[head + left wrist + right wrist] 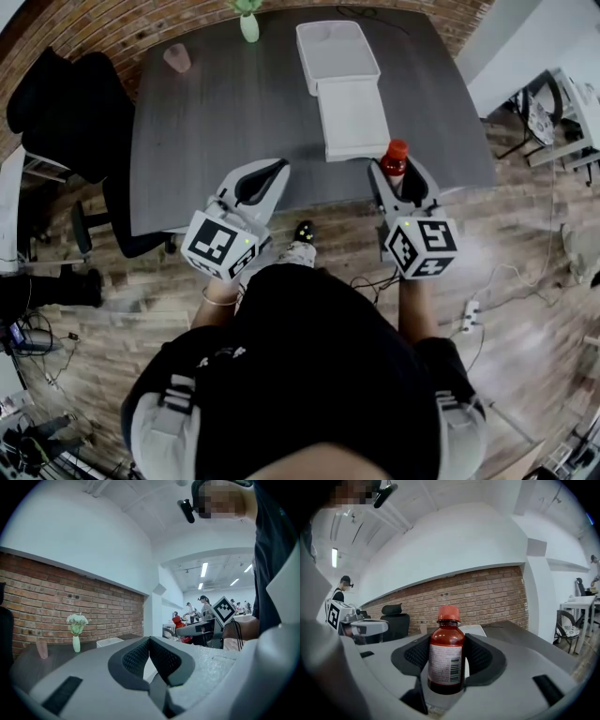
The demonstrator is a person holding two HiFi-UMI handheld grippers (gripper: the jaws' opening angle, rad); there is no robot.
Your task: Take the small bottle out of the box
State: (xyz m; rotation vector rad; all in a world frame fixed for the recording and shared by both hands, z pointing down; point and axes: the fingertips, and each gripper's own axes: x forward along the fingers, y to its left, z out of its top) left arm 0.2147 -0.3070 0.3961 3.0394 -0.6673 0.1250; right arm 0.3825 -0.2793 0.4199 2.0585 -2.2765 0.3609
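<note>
A small brown bottle [446,660] with a red cap and a white label stands upright between the jaws of my right gripper [447,656], which is shut on it. In the head view the bottle [395,157] shows by its red cap, held at the table's near edge, in front of the right gripper [401,178]. The white box [337,56] lies open at the far middle of the table, its lid [353,120] flat toward me. My left gripper [265,180] hovers over the near edge with its jaws together and nothing in them; it also shows as the left gripper [149,651].
The dark grey table [225,122] carries a pink cup [177,58] at the far left and a green vase with flowers [248,22] at the back. A black office chair [70,108] stands at the left. A brick wall runs behind the table.
</note>
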